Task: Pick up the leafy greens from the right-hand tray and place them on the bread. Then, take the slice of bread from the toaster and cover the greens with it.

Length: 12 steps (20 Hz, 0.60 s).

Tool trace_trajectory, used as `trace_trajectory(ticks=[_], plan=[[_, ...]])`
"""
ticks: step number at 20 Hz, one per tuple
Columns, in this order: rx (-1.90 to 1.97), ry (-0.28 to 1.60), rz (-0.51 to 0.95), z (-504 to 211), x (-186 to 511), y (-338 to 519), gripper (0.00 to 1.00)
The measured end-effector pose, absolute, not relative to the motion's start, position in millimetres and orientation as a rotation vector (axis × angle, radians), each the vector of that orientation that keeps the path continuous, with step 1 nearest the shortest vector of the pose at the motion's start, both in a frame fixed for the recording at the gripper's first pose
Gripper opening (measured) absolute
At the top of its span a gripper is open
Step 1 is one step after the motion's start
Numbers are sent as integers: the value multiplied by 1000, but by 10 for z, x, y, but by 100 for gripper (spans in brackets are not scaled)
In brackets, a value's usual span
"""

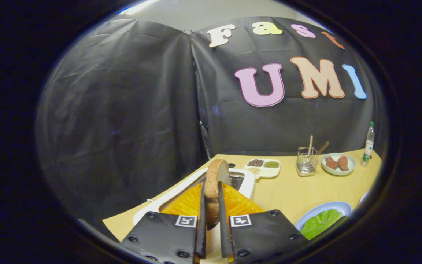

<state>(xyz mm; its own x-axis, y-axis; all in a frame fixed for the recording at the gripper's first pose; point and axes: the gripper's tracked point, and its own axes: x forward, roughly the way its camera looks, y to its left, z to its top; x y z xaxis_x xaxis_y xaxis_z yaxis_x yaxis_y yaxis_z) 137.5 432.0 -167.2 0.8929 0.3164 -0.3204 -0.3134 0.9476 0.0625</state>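
My gripper (211, 187) is shut on a brown-crusted slice of bread (216, 171), which stands on edge between the two fingers and sticks out past their tips. Directly below and just beyond the fingers sits the white toaster (249, 185), its dark slot visible behind the slice. The bread hangs above the toaster, apart from the slot. To the right of the fingers, the leafy greens (321, 222) lie on a light blue plate (339, 206). Whatever lies under the greens is hidden.
Further back on the wooden table (288, 190) are a white divided dish of seeds (264, 167), a wire holder with sticks (307, 161), a small plate with brown pieces (338, 163) and a clear bottle (369, 143). The table's edge runs close on the toaster's left.
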Motion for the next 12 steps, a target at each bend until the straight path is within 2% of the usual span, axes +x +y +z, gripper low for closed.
trace_trajectory(ticks=[1, 12], plan=[[14, 330, 332, -1657, 1370, 4339, 9], [84, 168, 342, -951, 1225, 4298, 9]])
